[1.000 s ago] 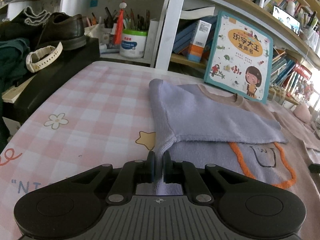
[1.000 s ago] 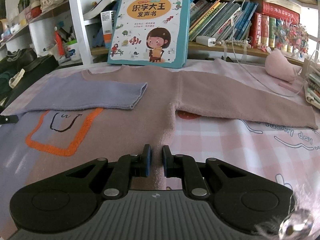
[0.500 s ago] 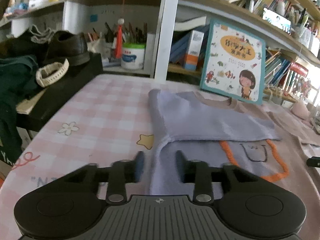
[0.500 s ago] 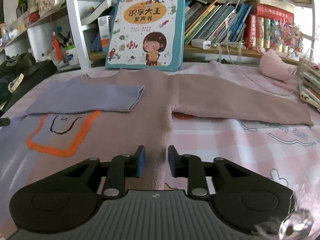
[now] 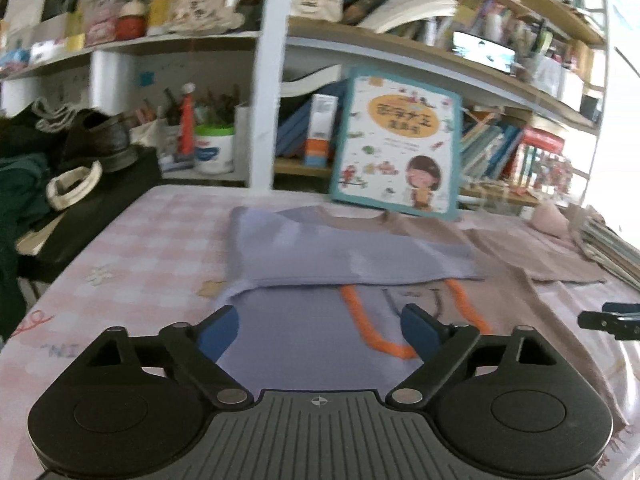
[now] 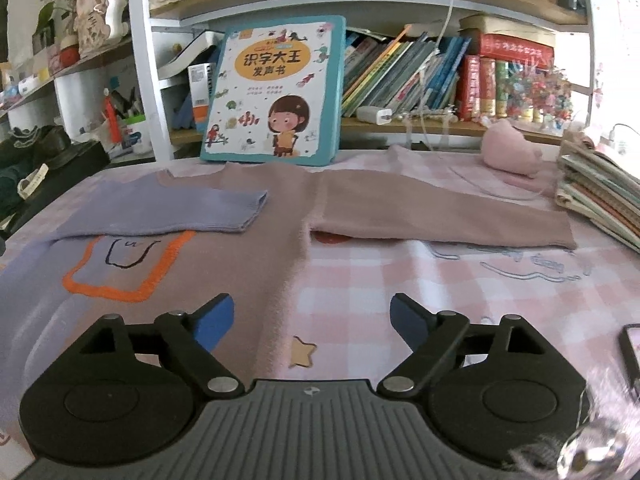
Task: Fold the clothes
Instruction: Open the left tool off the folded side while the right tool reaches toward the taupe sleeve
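Two grippers hang over the sweater [image 6: 240,256], which lies flat on the pink checked tablecloth [image 6: 420,292] with its neck toward the bookshelf. Our left gripper [image 5: 320,330] has just been opening and now stands wide over the lilac half of the body, nothing pinched between its jaws. Our right gripper [image 6: 312,320] has likewise just been opening and straddles the sweater's right side edge without pressing it. The lilac sleeve [image 6: 168,214] is already laid across the chest, so we judge that side done; the beige sleeve [image 6: 440,220] lies stretched outward, likely the next fold. It has bare cloth in front of it to swing over. Its cuff ends near the stack of books [image 6: 600,196], and the picture book [image 6: 276,92] stands right behind the collar, so room there is tight.
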`<state>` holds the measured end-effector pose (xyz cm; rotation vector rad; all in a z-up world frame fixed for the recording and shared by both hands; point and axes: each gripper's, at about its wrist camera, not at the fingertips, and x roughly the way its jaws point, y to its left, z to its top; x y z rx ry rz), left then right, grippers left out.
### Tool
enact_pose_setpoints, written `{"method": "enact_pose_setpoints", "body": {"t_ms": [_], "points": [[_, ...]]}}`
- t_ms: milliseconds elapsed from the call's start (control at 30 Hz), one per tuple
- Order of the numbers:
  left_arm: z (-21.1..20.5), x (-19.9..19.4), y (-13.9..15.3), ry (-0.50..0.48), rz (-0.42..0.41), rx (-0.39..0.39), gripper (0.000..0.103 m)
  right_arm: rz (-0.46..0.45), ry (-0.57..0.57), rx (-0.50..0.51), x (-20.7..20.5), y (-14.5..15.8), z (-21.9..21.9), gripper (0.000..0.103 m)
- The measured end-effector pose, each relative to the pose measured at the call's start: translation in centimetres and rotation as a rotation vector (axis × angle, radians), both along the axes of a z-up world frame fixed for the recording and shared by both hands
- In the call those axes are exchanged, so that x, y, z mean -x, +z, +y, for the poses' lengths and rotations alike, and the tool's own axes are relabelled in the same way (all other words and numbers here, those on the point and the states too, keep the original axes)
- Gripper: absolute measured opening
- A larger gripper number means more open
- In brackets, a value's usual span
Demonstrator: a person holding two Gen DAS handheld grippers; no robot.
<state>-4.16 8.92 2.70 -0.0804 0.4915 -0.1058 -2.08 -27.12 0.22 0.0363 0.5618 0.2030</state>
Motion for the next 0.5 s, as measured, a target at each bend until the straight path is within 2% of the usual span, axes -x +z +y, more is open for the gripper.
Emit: {"method": "enact_pose_setpoints", "body": {"t_ms": [133,500], "points": [[-2.1,-0.4,-0.3,-0.051,0.012,-0.019,0.095,-0.002,-0.030,-0.003,0.6,0.0,-1.1,0.091],[-5.6,-1.3,-1.1,-0.127,0.033,-0.070,0.095,0.012,-0.090,-0.024,1.3,-0.8,-3.5,0.092]]}}
